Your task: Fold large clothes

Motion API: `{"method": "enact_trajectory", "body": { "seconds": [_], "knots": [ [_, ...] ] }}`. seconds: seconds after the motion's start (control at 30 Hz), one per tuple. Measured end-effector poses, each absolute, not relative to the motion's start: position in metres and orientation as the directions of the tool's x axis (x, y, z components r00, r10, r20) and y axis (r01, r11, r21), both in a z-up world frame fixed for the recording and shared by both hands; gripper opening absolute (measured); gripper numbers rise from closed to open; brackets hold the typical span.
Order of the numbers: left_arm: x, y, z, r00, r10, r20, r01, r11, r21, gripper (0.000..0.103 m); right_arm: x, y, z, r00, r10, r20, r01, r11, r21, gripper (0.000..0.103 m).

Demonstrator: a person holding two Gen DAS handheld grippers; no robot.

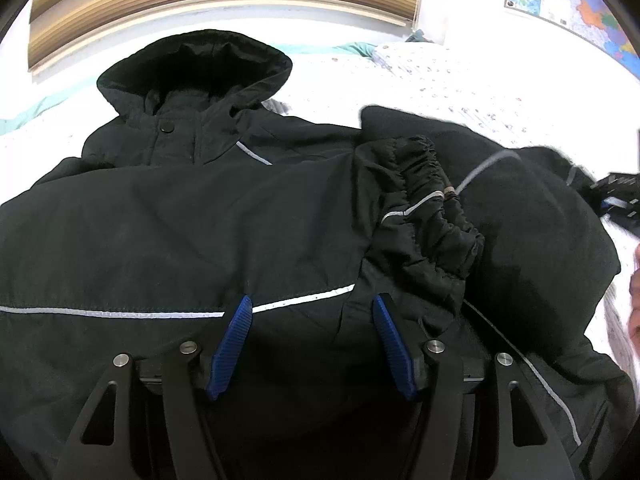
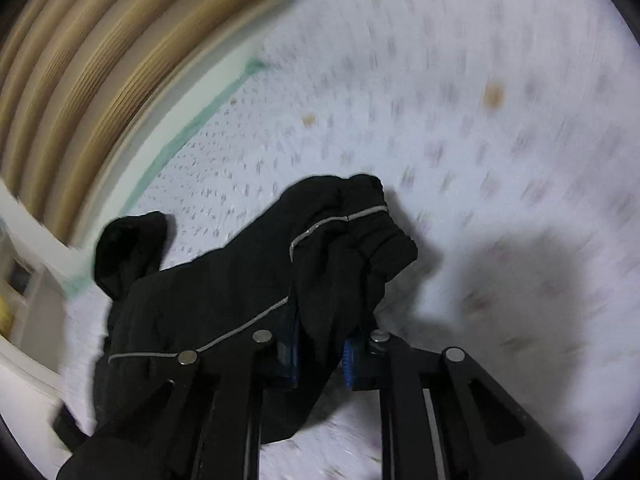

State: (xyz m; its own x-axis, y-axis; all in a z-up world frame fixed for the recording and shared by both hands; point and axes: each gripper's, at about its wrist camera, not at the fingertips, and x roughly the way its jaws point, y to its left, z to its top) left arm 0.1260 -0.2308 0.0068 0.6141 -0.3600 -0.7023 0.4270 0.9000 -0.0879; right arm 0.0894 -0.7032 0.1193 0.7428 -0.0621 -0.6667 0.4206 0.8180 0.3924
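Observation:
A black hooded jacket (image 1: 200, 216) with grey reflective stripes lies front up on the white patterned bed (image 1: 440, 80), hood (image 1: 200, 64) at the far side. One sleeve lies folded across its chest, with the elastic cuff (image 1: 432, 208) at centre right. My left gripper (image 1: 312, 304) is open just above the jacket's chest, its blue pads apart, holding nothing. My right gripper (image 2: 320, 344) is shut on the other sleeve (image 2: 344, 240) near its gathered cuff and holds it above the bed (image 2: 480, 120). The right wrist view is motion-blurred.
A wooden slatted headboard or blind (image 1: 224, 4) runs along the far side. A colourful map (image 1: 568, 4) hangs on the wall at upper right. A teal sheet edge (image 2: 188, 128) borders the bed. The other gripper (image 1: 620, 196) shows at the right edge.

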Motion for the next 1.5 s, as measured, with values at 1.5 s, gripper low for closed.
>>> {"method": "enact_trajectory", "body": {
  "seconds": [1.5],
  "knots": [
    [0.027, -0.002, 0.25, 0.671, -0.226, -0.706, 0.211, 0.971, -0.11, 0.065, 0.141, -0.388, 0.207, 0.713, 0.092, -0.695, -0.036, 0.995, 0.094, 0.019]
  ]
}}
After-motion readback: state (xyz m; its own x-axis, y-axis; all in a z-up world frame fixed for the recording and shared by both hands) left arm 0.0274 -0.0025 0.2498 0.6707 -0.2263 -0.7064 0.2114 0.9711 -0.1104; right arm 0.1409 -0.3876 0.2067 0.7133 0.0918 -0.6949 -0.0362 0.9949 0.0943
